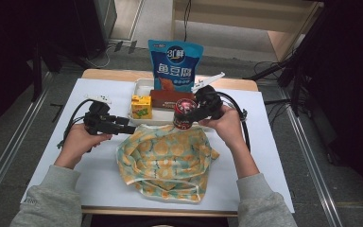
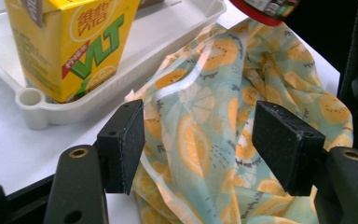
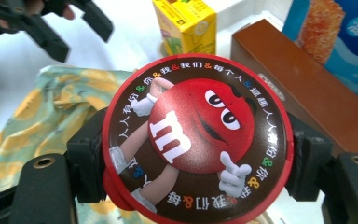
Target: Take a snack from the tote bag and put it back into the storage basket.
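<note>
From above, my right gripper [image 1: 192,113] carries the M&M's tub [image 1: 184,114] at the tray's [image 1: 141,85] five o'clock, over the lemon-print bag [image 1: 165,158]. My left gripper [image 2: 198,140] gapes wide, empty, framing that bag [image 2: 214,116] to open it. My right gripper's jaws clamp the tub [image 3: 198,137] sideways.

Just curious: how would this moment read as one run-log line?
right gripper: shut on candy tub | left gripper: open at fabric bag | tray: juice box
</note>
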Demonstrator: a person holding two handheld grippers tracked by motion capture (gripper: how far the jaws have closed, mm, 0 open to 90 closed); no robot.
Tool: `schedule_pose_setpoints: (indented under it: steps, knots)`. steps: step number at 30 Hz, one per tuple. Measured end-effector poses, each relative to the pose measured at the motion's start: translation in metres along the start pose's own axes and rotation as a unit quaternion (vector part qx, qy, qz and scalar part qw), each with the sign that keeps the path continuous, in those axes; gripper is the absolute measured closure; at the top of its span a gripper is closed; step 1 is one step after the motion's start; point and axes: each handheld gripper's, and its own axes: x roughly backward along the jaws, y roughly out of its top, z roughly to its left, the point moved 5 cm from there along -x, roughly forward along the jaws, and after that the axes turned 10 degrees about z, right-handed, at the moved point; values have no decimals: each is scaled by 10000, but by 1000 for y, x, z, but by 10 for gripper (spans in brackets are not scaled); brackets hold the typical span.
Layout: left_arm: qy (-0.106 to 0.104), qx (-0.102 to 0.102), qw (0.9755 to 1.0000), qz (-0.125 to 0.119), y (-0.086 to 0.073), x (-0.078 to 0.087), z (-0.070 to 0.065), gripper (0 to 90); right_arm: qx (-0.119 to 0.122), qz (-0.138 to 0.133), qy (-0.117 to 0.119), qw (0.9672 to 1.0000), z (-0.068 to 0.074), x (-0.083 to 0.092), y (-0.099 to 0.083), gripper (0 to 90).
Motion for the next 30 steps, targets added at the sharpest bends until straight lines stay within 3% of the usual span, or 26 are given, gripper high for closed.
schedule_pose_setpoints:
  steps: [30]
  knots:
    - [29, 116, 9999, -45, -12, 8, 2, 348, -403, -11, -342, 9986, -52, -13, -7, 263]
